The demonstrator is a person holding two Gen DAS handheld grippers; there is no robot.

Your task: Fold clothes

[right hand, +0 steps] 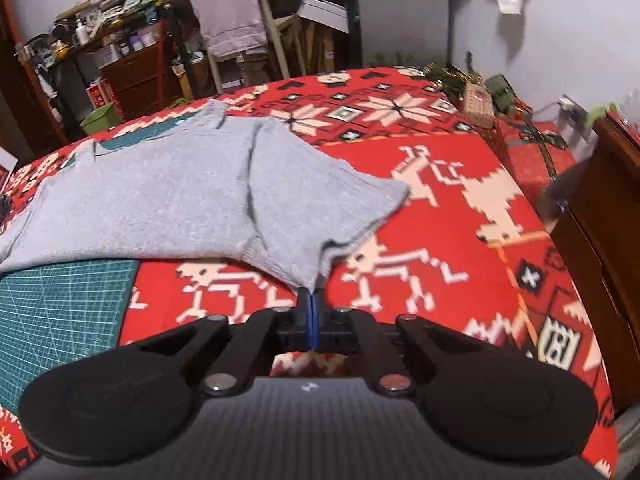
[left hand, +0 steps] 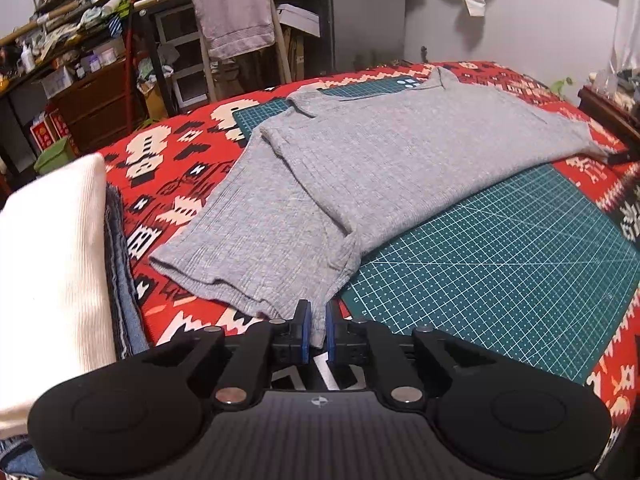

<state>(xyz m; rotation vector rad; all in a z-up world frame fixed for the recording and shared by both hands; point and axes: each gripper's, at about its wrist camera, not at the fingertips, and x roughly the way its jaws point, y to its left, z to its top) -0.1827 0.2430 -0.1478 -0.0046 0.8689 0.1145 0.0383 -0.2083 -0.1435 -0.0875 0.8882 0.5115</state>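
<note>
A grey ribbed short-sleeved top (left hand: 380, 160) lies spread over the green cutting mat (left hand: 500, 264) and the red patterned cloth. My left gripper (left hand: 318, 332) is shut on the near corner of its left sleeve hem, cloth pinched between the blue pads (left hand: 306, 332). In the right wrist view the same grey top (right hand: 160, 204) stretches away to the left. My right gripper (right hand: 313, 320) is shut on the corner of the right sleeve, which is lifted slightly off the cloth.
A stack of folded clothes with a cream knit (left hand: 48, 264) on top sits at the left edge. A dark wooden cabinet (right hand: 600, 240) stands to the right. Shelves and a chair draped with a towel (left hand: 236, 12) stand beyond the far edge.
</note>
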